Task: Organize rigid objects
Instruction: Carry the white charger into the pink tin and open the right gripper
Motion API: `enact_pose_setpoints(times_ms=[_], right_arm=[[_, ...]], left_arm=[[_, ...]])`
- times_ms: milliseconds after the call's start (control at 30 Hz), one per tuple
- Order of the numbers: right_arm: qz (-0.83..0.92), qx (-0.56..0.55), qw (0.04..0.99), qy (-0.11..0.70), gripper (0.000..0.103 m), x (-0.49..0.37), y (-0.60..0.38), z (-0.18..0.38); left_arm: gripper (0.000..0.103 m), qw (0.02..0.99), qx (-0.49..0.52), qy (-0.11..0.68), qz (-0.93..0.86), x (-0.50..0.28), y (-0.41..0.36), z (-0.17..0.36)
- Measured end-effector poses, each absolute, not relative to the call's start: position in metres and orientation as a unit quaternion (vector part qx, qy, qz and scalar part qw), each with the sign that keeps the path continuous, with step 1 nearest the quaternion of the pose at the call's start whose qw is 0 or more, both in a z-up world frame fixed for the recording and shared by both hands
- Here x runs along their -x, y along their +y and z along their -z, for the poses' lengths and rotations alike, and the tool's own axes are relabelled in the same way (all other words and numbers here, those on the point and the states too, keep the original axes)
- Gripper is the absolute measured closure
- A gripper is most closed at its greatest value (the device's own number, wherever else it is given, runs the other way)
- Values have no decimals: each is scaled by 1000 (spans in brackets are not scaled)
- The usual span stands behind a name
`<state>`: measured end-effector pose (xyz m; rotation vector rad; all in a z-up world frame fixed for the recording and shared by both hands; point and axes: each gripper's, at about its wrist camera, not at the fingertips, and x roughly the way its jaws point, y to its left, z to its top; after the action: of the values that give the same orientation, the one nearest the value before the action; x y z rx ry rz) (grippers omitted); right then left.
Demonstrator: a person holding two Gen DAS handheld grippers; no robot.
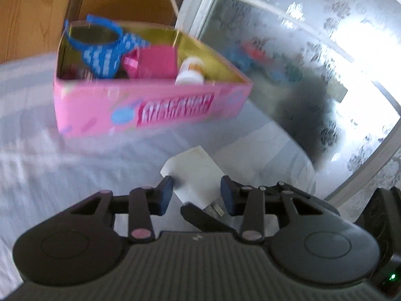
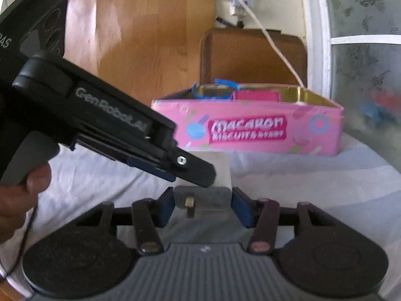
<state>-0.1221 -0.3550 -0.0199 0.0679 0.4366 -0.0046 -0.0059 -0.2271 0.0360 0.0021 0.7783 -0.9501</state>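
Note:
A white charger plug (image 1: 191, 170) with metal prongs sits between both grippers above the white sheet. My left gripper (image 1: 196, 192) has its blue pads (image 1: 165, 193) against the charger's two sides. My right gripper (image 2: 203, 200) is shut on the same charger (image 2: 201, 195), prong facing the camera. From the left, the left gripper (image 2: 211, 171) reaches in with one finger lying across the charger's top part. Behind stands an open pink macaron box (image 2: 250, 130), also in the left wrist view as the pink box (image 1: 150, 110), holding a blue patterned item (image 1: 105, 55), a pink block (image 1: 156, 61) and a white bottle (image 1: 190, 72).
A white sheet (image 1: 62, 170) covers the surface. A frosted window (image 1: 313, 50) runs along the right side. A brown padded case (image 2: 253, 55) stands behind the box, with a white cable (image 2: 273, 42) hanging over it. A wooden panel (image 2: 140, 37) lies beyond. A hand (image 2: 15, 195) holds the left gripper's handle.

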Motion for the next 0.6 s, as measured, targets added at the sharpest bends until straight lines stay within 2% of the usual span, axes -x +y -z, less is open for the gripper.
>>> enact_pose_setpoints(times_ms=[133,333,600], right_arm=[[12,-34,984,175,54,109,-363,-7],[15,-27,988,153,54,69,-380,-36],[11,-67,971,230,54,-8,-433,-52]], left_arm=[[59,832,3,324,450,-8,-234,-66],[59,845,2,305,440,-41,-258,-91],[59,834,-2,344,431,-107,-310,-88]])
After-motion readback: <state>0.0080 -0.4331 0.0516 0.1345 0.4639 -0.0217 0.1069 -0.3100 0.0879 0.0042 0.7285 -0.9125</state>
